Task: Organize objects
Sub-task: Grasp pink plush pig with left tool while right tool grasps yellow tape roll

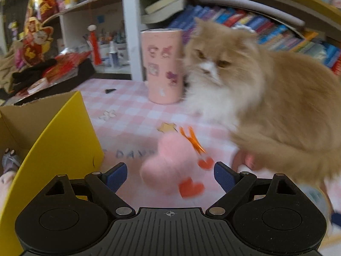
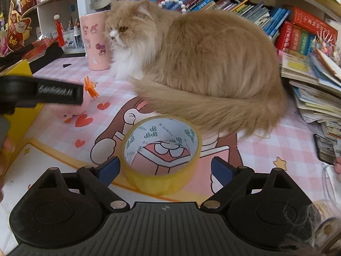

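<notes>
Yellow-rimmed tape roll (image 2: 161, 152) stands between my right hand-held gripper's (image 2: 165, 169) spread jaws, ungripped; left hand-held gripper (image 1: 170, 176), also open, hovers over pink plush toy (image 1: 165, 166) near yellow cardboard box (image 1: 57, 132).

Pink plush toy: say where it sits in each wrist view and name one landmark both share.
Left wrist view: the pink plush toy lies low centre, blurred, just ahead of the open jaws.
Right wrist view: it lies at the left, partly hidden behind the left gripper.
Shared landmark: the pink cup beside the cat.
</notes>
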